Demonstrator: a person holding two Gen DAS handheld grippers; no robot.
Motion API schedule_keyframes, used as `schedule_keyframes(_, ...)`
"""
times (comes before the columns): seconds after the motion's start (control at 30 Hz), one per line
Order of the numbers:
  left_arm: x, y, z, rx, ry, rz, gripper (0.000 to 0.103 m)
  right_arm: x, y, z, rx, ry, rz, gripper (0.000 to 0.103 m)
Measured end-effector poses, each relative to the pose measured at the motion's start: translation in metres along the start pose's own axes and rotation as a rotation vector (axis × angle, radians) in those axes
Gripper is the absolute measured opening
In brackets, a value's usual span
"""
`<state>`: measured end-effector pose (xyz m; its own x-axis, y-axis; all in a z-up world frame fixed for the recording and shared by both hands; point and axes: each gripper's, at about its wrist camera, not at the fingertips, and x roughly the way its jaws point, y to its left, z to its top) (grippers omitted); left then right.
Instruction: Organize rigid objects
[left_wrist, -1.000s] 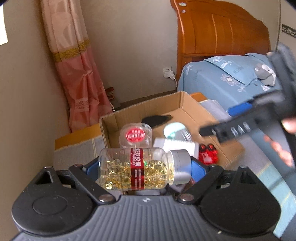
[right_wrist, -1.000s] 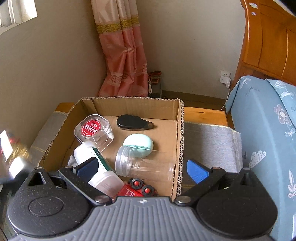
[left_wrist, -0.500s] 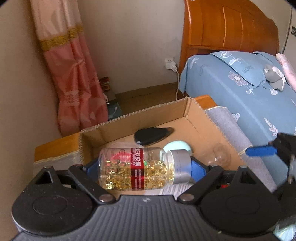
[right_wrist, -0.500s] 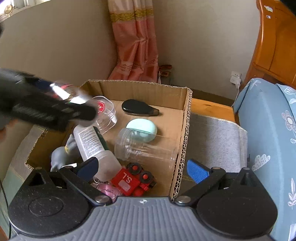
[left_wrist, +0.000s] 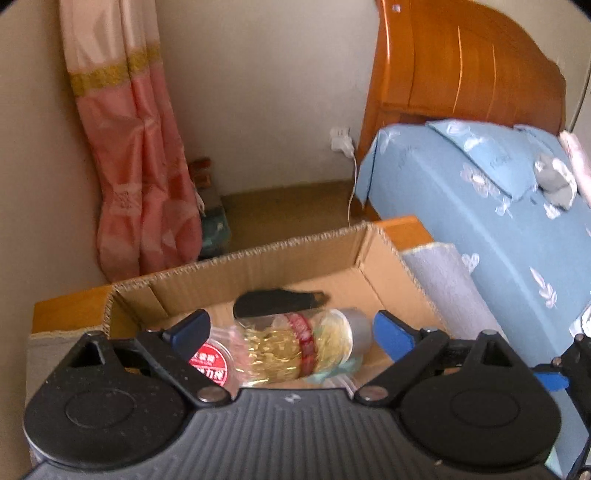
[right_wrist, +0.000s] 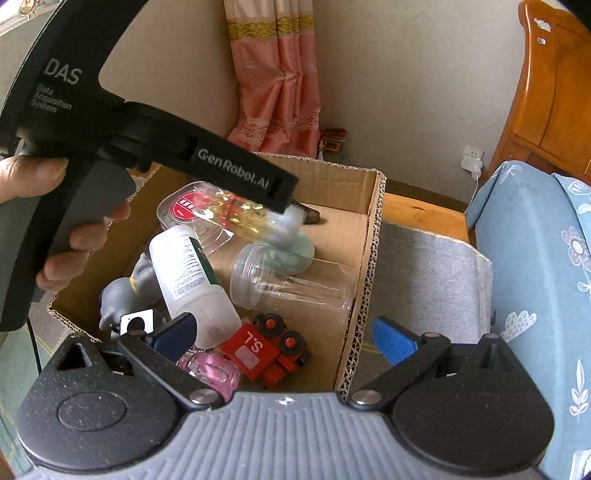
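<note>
With your left gripper (left_wrist: 291, 334) spread wide and the capsule bottle (left_wrist: 299, 347), motion-blurred, loose between its fingers over the cardboard box (left_wrist: 391, 266), let it settle clear of the red-lidded jar (left_wrist: 208, 360) before withdrawing; your right gripper (right_wrist: 284, 338) waits open.

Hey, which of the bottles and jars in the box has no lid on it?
The empty clear jar lying on its side by the box's right wall; its threaded mouth is open, while the white bottle and capsule bottle are capped.
</note>
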<state>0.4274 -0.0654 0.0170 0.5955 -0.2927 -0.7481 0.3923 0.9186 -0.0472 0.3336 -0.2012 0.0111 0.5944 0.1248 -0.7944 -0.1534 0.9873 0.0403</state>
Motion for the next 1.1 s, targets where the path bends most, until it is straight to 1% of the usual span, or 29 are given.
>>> schedule_keyframes(0.13, -0.016, 0.000, -0.001, 0.026, -0.033, 0.006, 0.097, -0.005, 0.002, 0.001, -0.001, -0.010, 0.001, 0.103)
schedule_keyframes(0.23, -0.034, 0.000, -0.007, 0.056, -0.084, 0.028, 0.100, -0.009, 0.005, 0.001, 0.001, -0.019, -0.002, 0.103)
schedule_keyframes(0.37, -0.063, -0.001, -0.022, 0.117, -0.142, 0.060, 0.100, -0.016, 0.008, -0.002, 0.022, -0.025, -0.012, 0.103)
schedule_keyframes(0.43, -0.078, -0.001, -0.033, 0.127, -0.160, 0.082, 0.101, -0.022, 0.010, -0.005, 0.037, -0.024, -0.032, 0.103)
schedule_keyframes(0.53, -0.104, 0.001, -0.056, 0.102, -0.177, 0.111, 0.101, -0.031, 0.015, -0.013, 0.047, -0.025, -0.064, 0.103)
schedule_keyframes(0.67, -0.134, 0.003, -0.100, 0.043, -0.193, 0.173, 0.101, -0.045, 0.026, -0.032, 0.070, -0.033, -0.139, 0.103)
schedule_keyframes(0.8, -0.152, -0.003, -0.139, -0.020, -0.179, 0.205, 0.101, -0.061, 0.042, -0.058, 0.116, -0.040, -0.218, 0.103)
schedule_keyframes(0.87, -0.159, -0.006, -0.153, -0.053, -0.156, 0.207, 0.101, -0.070, 0.050, -0.069, 0.143, -0.050, -0.235, 0.103)
schedule_keyframes(0.97, -0.168, -0.011, -0.166, -0.085, -0.127, 0.225, 0.101, -0.088, 0.062, -0.089, 0.178, -0.075, -0.236, 0.103)
schedule_keyframes(1.1, -0.182, -0.018, -0.175, -0.090, -0.122, 0.260, 0.101, -0.105, 0.073, -0.104, 0.180, -0.100, -0.283, 0.103)
